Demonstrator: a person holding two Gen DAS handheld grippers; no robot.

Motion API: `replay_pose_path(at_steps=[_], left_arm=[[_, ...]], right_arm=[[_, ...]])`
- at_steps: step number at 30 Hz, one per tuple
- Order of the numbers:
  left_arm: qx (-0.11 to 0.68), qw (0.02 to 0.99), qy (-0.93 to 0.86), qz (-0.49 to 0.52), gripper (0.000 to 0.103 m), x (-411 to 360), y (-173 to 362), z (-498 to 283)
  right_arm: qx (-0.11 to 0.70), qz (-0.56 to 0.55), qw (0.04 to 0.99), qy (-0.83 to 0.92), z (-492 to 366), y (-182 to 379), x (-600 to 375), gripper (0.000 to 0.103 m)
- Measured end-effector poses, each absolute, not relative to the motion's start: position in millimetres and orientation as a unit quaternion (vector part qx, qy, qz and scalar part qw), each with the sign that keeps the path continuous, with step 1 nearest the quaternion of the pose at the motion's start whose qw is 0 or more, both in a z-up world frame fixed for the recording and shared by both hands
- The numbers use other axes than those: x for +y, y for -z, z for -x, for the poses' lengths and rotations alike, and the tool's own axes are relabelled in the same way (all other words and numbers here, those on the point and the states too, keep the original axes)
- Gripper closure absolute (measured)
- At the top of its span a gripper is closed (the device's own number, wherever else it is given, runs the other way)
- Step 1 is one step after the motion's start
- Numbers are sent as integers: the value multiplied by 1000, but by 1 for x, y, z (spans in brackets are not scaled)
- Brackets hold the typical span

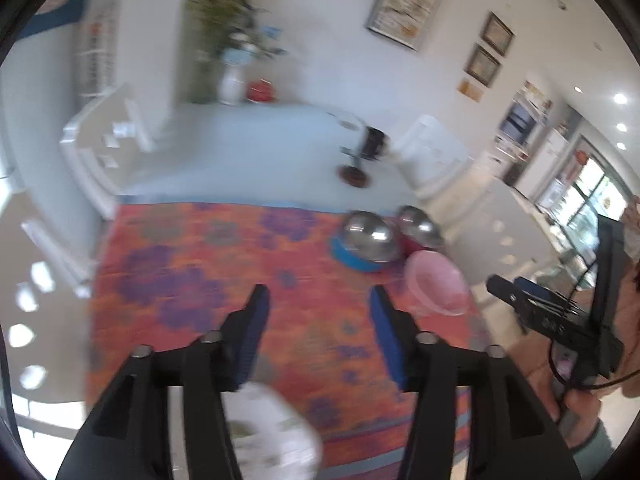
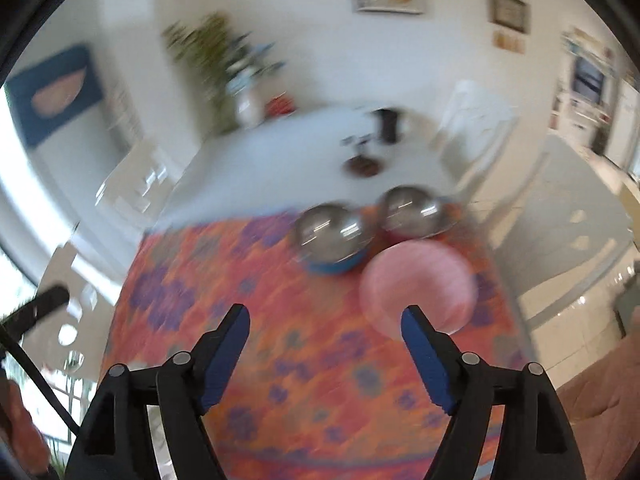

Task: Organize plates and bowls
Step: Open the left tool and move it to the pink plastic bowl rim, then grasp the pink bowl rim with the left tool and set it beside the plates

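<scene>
Both views are blurred. Two upturned steel bowls stand at the far right of the orange flowered tablecloth (image 1: 208, 280): one (image 1: 370, 236) on a blue dish (image 1: 352, 260), one (image 1: 418, 226) on a red dish. A pink bowl (image 1: 438, 284) sits in front of them, also in the right wrist view (image 2: 418, 282). A white patterned dish (image 1: 272, 432) lies near the front edge, under my left gripper (image 1: 318, 304), which is open and empty. My right gripper (image 2: 326, 324) is open and empty, just short of the pink bowl; the steel bowls (image 2: 332, 232) (image 2: 414, 210) lie beyond.
A pale blue table (image 1: 256, 148) stands behind with a black cup and a small brown dish (image 1: 354, 174). A plant in a white vase (image 1: 232, 80) stands against the far wall. White chairs flank the tables. The other hand-held gripper (image 1: 552, 316) shows at right.
</scene>
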State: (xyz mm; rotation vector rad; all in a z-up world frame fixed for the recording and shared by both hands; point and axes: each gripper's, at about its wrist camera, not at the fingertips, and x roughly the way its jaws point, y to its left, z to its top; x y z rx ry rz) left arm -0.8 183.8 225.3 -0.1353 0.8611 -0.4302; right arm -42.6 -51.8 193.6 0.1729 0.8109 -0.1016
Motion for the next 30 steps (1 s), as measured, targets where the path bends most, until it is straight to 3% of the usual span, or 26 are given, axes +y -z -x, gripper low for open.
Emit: replay_pose_path(at_steps=[8,13,16,19,23,25,30], left_arm=[[494,830,246,84,42,31,-163,-55],[536,814,206,85,53,-22,-109,-74],[556,805,184,96,67,-31,-84,-76],[572,795,171,101,67,-39,-66,-77],[582,791,160,97,68,-45,-51,-81],[583,789,160,105,71,-46,-46,-84],[587,783,168,116,89,-49,-36,-88]], right_arm=[[454,-160,874,69,-6,-157,-199,23],[506,-168,846,30,-34,-108,-247,23],[527,-163,834,9,-46,-85,-253,24],[541,-161,825,-14,-61,-65,-259,32],[553,-180,812,-36,-73,-45,-261,53],[553,-186,811,-42,-75,-39,-259,56],[556,-176,811,-51,-76,-32,-251,76]])
